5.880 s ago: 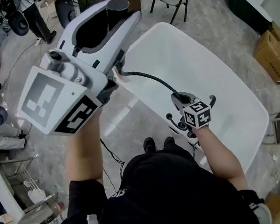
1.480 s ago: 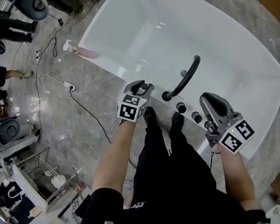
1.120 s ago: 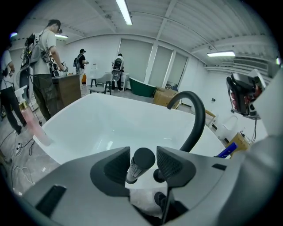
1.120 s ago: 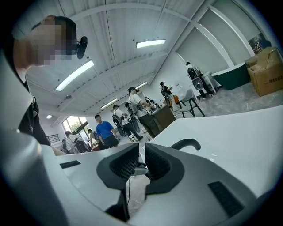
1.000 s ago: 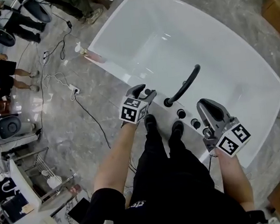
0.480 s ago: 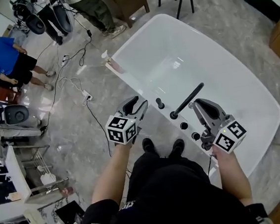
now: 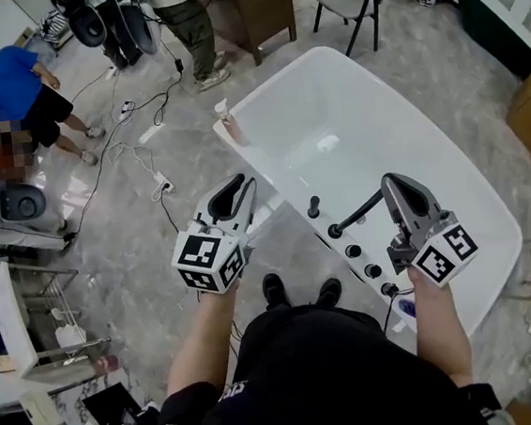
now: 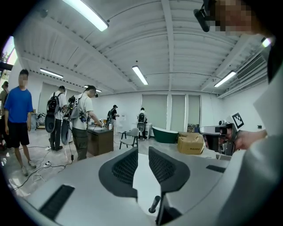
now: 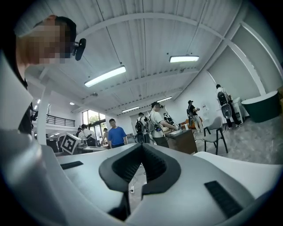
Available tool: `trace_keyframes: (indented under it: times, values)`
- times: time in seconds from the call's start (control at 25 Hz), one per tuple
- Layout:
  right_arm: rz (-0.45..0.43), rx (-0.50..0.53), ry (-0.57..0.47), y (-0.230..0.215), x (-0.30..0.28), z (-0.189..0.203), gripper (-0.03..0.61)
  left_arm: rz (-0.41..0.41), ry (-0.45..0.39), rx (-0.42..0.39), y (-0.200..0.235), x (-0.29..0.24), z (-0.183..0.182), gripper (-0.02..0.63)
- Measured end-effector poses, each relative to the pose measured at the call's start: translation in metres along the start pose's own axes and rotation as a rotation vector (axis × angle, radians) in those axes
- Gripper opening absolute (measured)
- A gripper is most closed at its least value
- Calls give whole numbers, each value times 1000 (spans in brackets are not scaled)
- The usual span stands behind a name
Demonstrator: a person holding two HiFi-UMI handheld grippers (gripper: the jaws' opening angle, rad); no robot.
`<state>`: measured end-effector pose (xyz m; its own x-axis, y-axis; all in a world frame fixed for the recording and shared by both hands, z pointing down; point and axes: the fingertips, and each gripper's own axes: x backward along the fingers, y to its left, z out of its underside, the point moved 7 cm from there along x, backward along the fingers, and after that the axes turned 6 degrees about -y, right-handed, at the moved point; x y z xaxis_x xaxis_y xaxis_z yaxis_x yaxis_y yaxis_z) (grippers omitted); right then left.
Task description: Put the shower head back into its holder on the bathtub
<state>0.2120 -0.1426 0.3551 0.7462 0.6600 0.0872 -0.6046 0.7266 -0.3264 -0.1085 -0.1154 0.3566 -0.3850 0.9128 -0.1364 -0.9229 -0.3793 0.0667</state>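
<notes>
White oval bathtub (image 7: 368,111) sits below and ahead of both your tools, long axis running away from you twd the upper left of the head view.

Your left gripper (image 7: 233,193) (image 8: 142,154) is raised over the floor just outside the near rim. Its jaws are closing, w/ a narrow gap and nothing in it, only tub showing through. Your right gripper (image 7: 400,186) (image 9: 142,148) is up over the rim deck, jaws fully together, empty.

Black curved spout (image 7: 356,214) lies just left of the right gripper, reaching out over the basin.

Slim black stick-shaped shower head (image 7: 313,207) (image 8: 154,204) stands upright on the rim deck, well below the tools and between them: ahead and to the right of the left gripper, left of the right one. It looks seated in its holder, tho the holder itself is too small to make out. Left hand reads slightly nearer.

So probably no regrasp is needed. If you do go back, come straight down along its vertical axis.
</notes>
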Motion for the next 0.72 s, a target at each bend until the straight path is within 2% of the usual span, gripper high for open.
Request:
trace_keyframes:
  times: [0.36, 0.72]
  values:
    - [37, 87, -14, 26, -16, -12, 12, -12, -80, -13, 29, 11, -24, 52]
    - [91, 104, -20, 28, -13, -11, 11, 29, -71, -24, 33, 2, -27, 41]
